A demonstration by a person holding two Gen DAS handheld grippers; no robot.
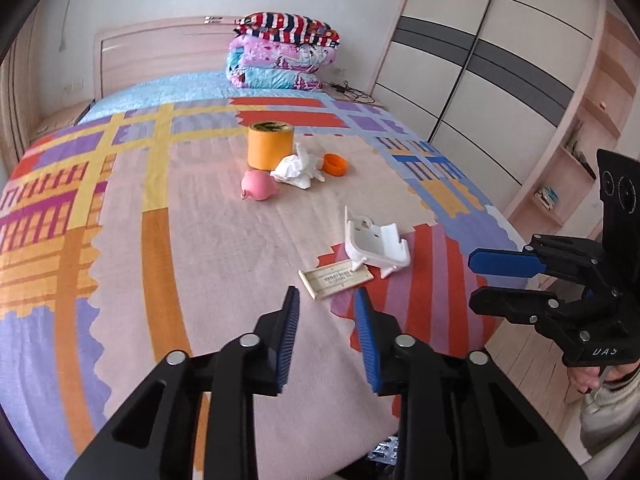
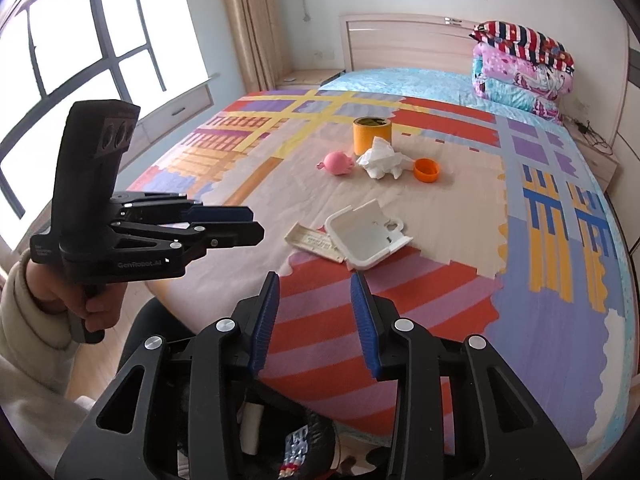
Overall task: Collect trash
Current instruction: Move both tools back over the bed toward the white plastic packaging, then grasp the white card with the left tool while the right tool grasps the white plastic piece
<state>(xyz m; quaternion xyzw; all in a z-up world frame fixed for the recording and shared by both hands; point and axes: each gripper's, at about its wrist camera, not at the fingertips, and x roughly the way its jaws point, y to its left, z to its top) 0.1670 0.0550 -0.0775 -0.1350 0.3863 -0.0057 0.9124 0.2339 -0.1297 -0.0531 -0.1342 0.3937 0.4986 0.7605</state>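
Note:
On the bed's patterned blanket [image 1: 200,240] lie a white plastic holder [image 1: 376,244], a flat beige label strip [image 1: 335,280], a crumpled white tissue [image 1: 298,168], an orange cap [image 1: 335,164], a pink balloon-like ball [image 1: 259,186] and a yellow tape roll [image 1: 270,146]. The same items show in the right wrist view: holder [image 2: 366,236], strip [image 2: 314,242], tissue [image 2: 382,158], cap [image 2: 427,170], ball [image 2: 338,163], roll [image 2: 372,134]. My left gripper [image 1: 326,300] is open and empty, just short of the strip. My right gripper [image 2: 314,286] is open and empty, short of the holder.
Folded quilts [image 1: 284,54] sit at the headboard. A wardrobe [image 1: 480,60] stands on the right, a window [image 2: 80,60] on the left. A dark trash bag [image 2: 288,440] shows below the bed's near edge. Each gripper shows in the other's view, the right [image 1: 474,280] and the left [image 2: 256,222].

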